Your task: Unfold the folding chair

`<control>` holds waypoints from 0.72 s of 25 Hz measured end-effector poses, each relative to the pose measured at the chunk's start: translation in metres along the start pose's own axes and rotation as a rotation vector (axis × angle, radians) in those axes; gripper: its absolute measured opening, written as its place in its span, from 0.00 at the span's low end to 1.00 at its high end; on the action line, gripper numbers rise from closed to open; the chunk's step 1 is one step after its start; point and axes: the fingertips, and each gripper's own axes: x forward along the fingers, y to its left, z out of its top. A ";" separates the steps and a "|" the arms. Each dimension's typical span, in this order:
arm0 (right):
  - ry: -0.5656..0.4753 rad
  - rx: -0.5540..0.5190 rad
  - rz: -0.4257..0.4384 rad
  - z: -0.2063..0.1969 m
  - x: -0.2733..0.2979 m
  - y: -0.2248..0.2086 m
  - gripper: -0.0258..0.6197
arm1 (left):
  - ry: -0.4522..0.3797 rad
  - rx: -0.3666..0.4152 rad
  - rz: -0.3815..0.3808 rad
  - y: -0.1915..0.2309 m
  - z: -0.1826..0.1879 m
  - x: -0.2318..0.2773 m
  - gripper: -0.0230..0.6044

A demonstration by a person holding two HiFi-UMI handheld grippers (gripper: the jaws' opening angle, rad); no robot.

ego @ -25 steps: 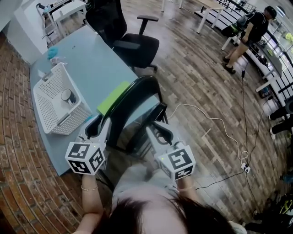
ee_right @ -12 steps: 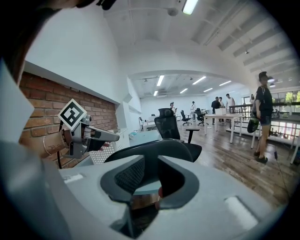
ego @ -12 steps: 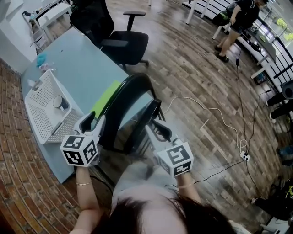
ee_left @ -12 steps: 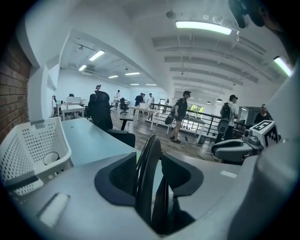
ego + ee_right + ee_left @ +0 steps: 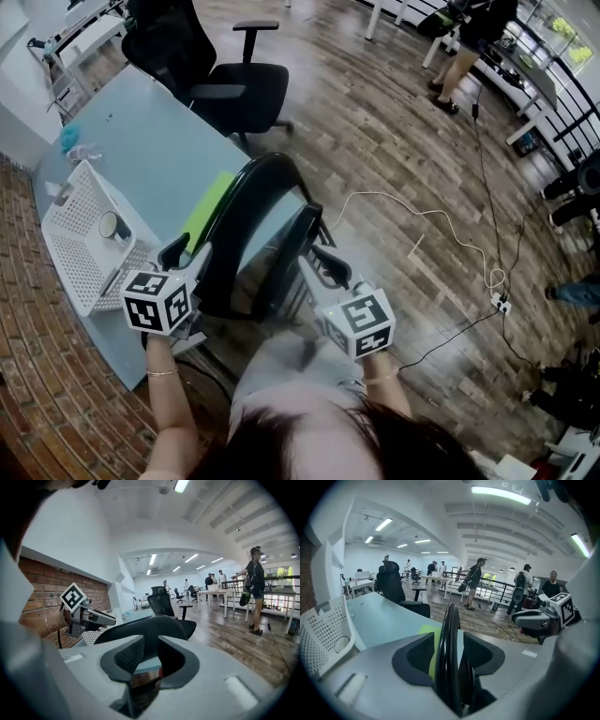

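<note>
The black folding chair (image 5: pixel 246 211) stands in front of me, its arched back leaning by the table. My left gripper (image 5: pixel 184 253) is at the back's left edge. In the left gripper view that edge (image 5: pixel 449 634) runs edge-on between the pads (image 5: pixel 419 654), with a gap showing on its left side. These jaws have just been opening and stand open around the frame. My right gripper (image 5: pixel 321 261) is shut on the chair's right-hand part (image 5: pixel 149 641), which fills the space between its pads (image 5: pixel 132 654). Its jaws have eased slightly wider.
A white perforated basket (image 5: pixel 75 234) and a green pad (image 5: pixel 212 199) lie on the pale blue table (image 5: pixel 141 141). A black office chair (image 5: pixel 230 84) stands behind it. A white cable (image 5: pixel 422 217) crosses the wood floor. A person (image 5: pixel 469 37) stands far right.
The left gripper's jaws have spread apart from the chair back, and it has sunk lower along the frame. The right gripper keeps its hold and has dropped a little.
</note>
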 end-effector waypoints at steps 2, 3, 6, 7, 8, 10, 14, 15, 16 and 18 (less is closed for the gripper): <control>0.002 0.007 -0.006 -0.001 0.001 -0.002 0.17 | 0.029 0.012 -0.012 0.001 -0.003 0.005 0.35; 0.003 0.011 -0.009 -0.002 0.002 -0.004 0.17 | 0.041 0.017 -0.017 0.001 -0.005 0.007 0.35; 0.011 0.019 -0.017 -0.006 0.004 -0.007 0.17 | 0.064 0.022 -0.030 0.002 -0.008 0.013 0.36; 0.015 0.022 -0.019 -0.007 0.005 -0.008 0.17 | 0.071 0.021 -0.034 0.003 -0.009 0.014 0.36; 0.020 0.026 -0.021 -0.009 0.006 -0.008 0.17 | 0.080 0.021 -0.039 0.003 -0.011 0.016 0.36; 0.030 0.040 -0.022 -0.012 0.007 -0.010 0.18 | 0.101 0.023 -0.046 0.005 -0.014 0.020 0.37; 0.032 0.072 -0.030 -0.019 0.011 -0.016 0.19 | 0.138 0.028 -0.058 0.008 -0.021 0.026 0.37; 0.033 0.080 -0.032 -0.020 0.012 -0.017 0.19 | 0.146 0.029 -0.062 0.009 -0.022 0.027 0.37; 0.035 0.087 -0.034 -0.022 0.013 -0.018 0.19 | 0.154 0.031 -0.067 0.010 -0.024 0.028 0.37; 0.039 0.097 -0.039 -0.025 0.015 -0.020 0.19 | 0.167 0.034 -0.076 0.011 -0.026 0.031 0.37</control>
